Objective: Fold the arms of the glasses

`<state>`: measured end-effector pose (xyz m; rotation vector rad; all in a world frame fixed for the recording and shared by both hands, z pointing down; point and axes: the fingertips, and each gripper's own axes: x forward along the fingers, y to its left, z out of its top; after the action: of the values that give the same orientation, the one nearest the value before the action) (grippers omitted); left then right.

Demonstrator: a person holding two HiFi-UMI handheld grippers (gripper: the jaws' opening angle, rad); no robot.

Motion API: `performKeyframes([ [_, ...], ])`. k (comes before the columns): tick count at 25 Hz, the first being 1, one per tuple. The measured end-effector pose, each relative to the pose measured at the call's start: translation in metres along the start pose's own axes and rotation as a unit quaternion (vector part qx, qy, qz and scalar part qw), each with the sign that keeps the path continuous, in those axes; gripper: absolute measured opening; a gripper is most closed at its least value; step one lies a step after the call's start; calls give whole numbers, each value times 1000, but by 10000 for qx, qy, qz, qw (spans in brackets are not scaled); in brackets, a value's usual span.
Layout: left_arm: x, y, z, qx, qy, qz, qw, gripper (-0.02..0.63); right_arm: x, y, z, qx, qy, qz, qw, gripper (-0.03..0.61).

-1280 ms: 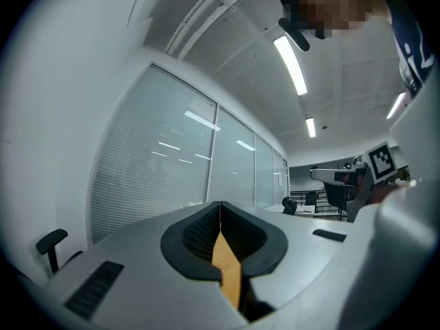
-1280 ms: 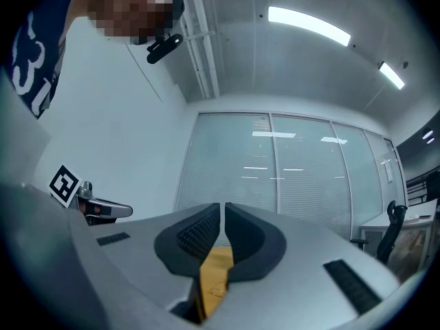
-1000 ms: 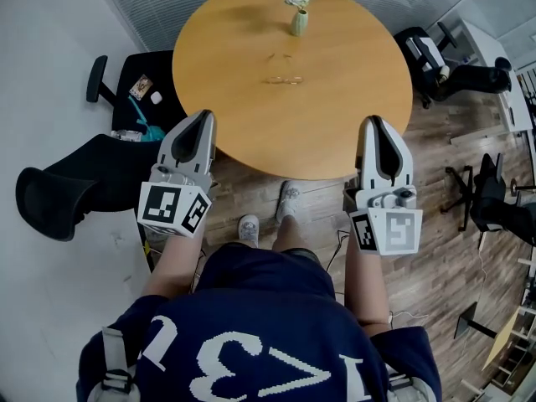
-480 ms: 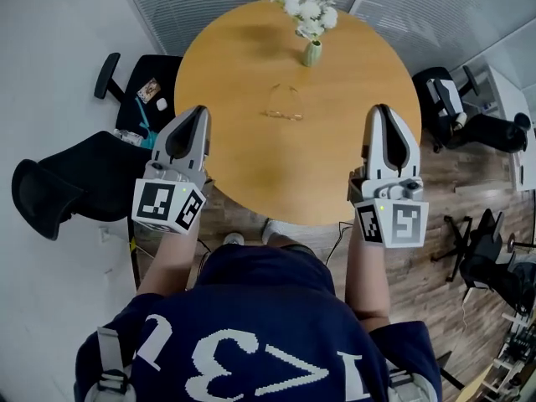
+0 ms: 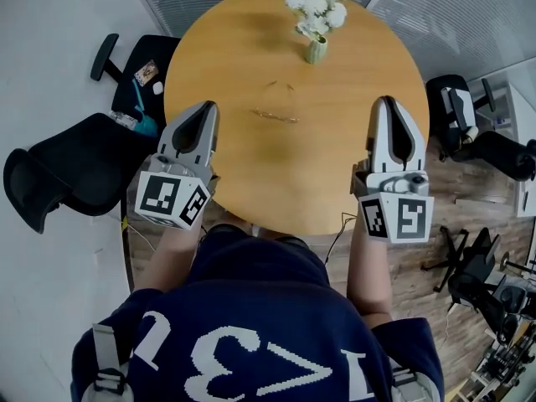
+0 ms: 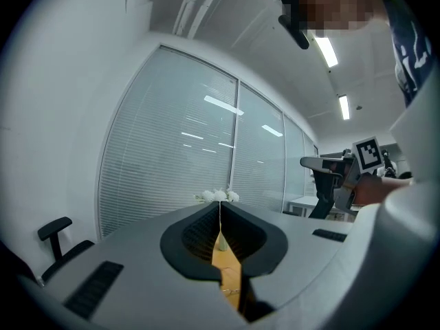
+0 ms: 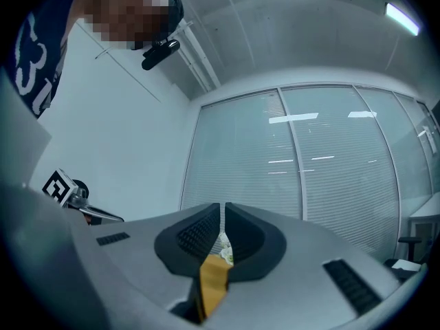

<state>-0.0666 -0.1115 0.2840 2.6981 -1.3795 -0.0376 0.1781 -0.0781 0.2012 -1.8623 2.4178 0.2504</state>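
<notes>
Head view: left tongs, right tongs held level.

Left gripper and right gripper held level, parallel, forearms outstretched. Left jaws pressed together; right jaws nearly touching (both empty).

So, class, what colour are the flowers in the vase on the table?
White; the flowers show best in the head view.

The table is smooth, satin-finished wood; the office chair, matt black cloth.
</notes>
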Motion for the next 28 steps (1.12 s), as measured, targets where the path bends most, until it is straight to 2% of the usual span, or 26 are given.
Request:
performKeyframes([
  [3,16,-1,-13,-21,175,-192,9997,17,10,0,-11,14,95,-35,9999,41],
  [7,37,-9,-41,-87,619,-687,9957,17,23,5,-29,94,302,-109,9994,41],
  [12,59,-16,-93,-79,1264,-1104,9858,17,40,12,-53,135,567,-103,9982,41],
  [15,69,-23,-132,-323,1729,-1316,9756,17,45,15,-67,170,696,-88,9974,41],
  [17,71,-35,-160,-750,2098,-1645,9609,18,47,17,-76,235,795,-73,9965,41],
  [20,76,-52,-202,-1551,2564,-1989,9331,18,46,16,-89,360,913,-75,9951,41],
  [24,88,-58,-249,-2659,2853,-1789,9033,18,45,13,-101,398,1014,-64,9940,41],
  [28,103,-60,-279,-3819,2828,-1438,8681,19,41,10,-110,449,1107,-30,9928,41],
])
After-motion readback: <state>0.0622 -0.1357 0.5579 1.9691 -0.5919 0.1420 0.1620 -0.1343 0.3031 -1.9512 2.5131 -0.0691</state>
